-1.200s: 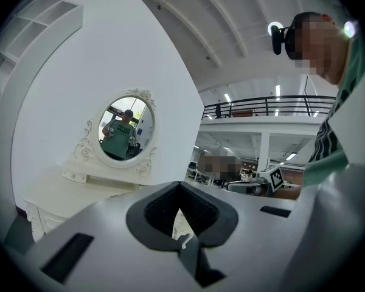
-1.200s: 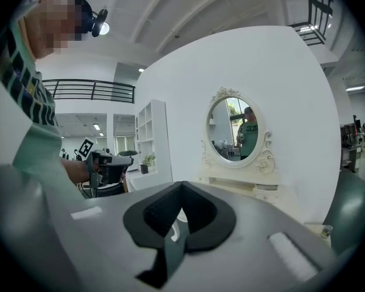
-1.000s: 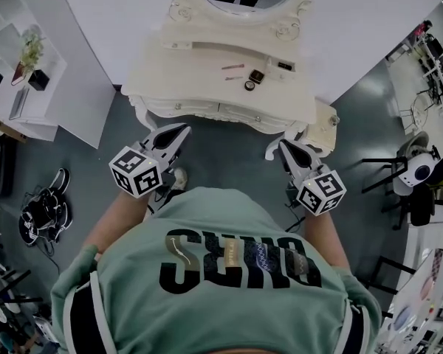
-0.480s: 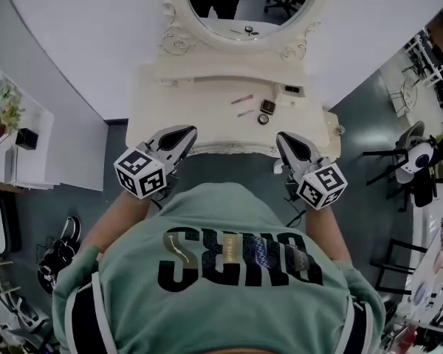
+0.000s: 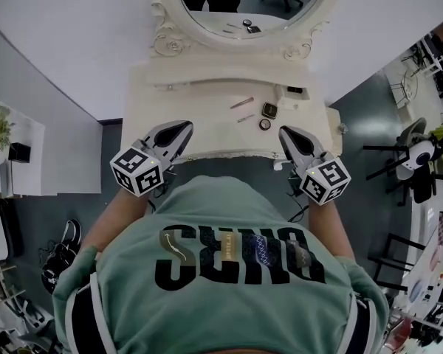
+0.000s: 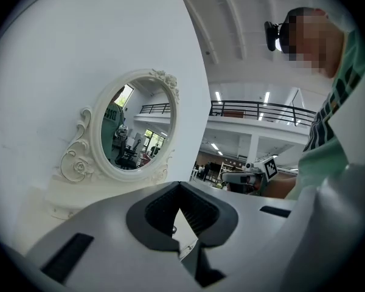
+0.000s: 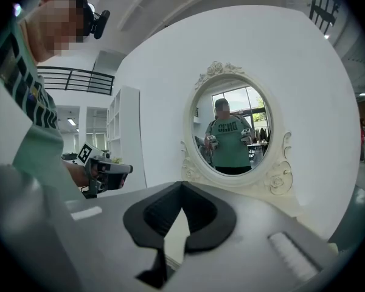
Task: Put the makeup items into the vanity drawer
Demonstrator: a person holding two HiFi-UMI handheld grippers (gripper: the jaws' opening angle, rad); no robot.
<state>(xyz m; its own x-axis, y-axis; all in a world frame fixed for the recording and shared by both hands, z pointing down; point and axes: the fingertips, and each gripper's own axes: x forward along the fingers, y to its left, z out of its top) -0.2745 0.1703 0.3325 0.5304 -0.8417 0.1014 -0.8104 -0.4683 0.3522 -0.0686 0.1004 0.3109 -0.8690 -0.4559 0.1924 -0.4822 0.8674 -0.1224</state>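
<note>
Head view alone shows the makeup. From the left it takes in dark shoes [image 5: 61, 245] on grey floor, then the cream vanity [image 5: 184, 94] at upper middle. On its flat top, right of centre, lie two thin sticks [image 5: 242, 103], a square compact [image 5: 269, 110], a small round pot [image 5: 264, 124] and a dark flat item [image 5: 295, 90]. All are on the top, none in a drawer. The left gripper [image 5: 184, 127] and right gripper [image 5: 283, 131] reach over the vanity's front edge, either side of these items.

Left gripper view shows the left gripper [image 6: 180, 184] closed: ribbed black pads in a smooth grey shell, tips together, nothing between. The oval mirror [image 6: 134, 126], in a carved scroll-and-rose frame, sits at left at a slant. The right gripper [image 6: 249, 176] shows at right beside a green shirt [image 6: 334, 145].

Right gripper view has the left gripper [image 7: 106, 169] at left. The right gripper [image 7: 182, 184] is closed too and empty. Only here does the mirror [image 7: 231, 129] face the camera and reflect the person.
</note>
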